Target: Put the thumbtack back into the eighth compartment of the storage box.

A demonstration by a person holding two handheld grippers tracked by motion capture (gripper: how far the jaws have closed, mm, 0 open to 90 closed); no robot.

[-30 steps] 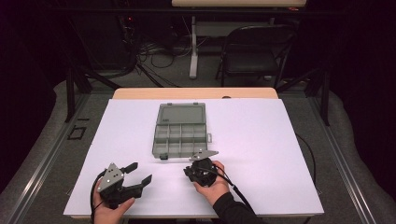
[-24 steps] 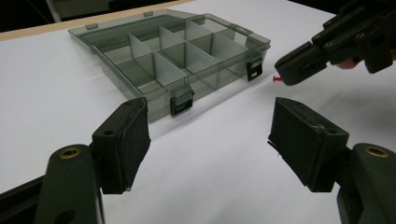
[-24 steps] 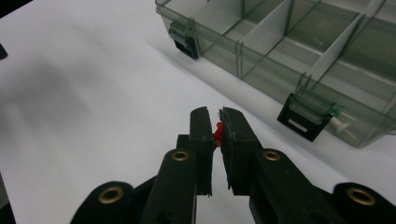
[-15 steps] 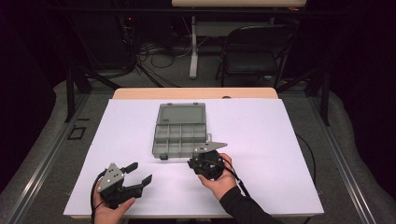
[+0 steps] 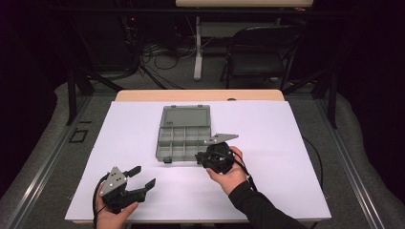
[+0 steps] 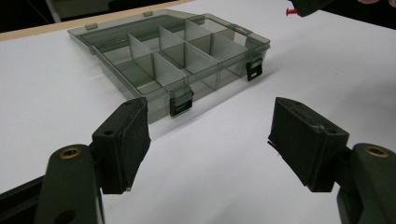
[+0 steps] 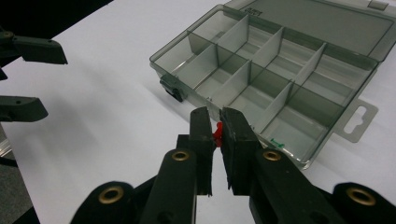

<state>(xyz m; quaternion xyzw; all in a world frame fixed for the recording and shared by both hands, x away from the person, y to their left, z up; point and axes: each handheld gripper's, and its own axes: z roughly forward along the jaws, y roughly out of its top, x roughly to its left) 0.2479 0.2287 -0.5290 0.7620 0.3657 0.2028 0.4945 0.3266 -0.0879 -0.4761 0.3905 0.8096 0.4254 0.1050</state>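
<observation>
Red pushpin lies crosswise, clamped in the right gripper.

High view looks down and forward over the table. Both gripper views sit low and close, sharing the compartment box toward twelve o'clock.

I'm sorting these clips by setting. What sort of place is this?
Probably a lab or recording workspace, not a home: a white-covered table in a dark room, loose cables on the floor behind, a folding chair, and a compartment box set out for hand-held tool work.
</observation>
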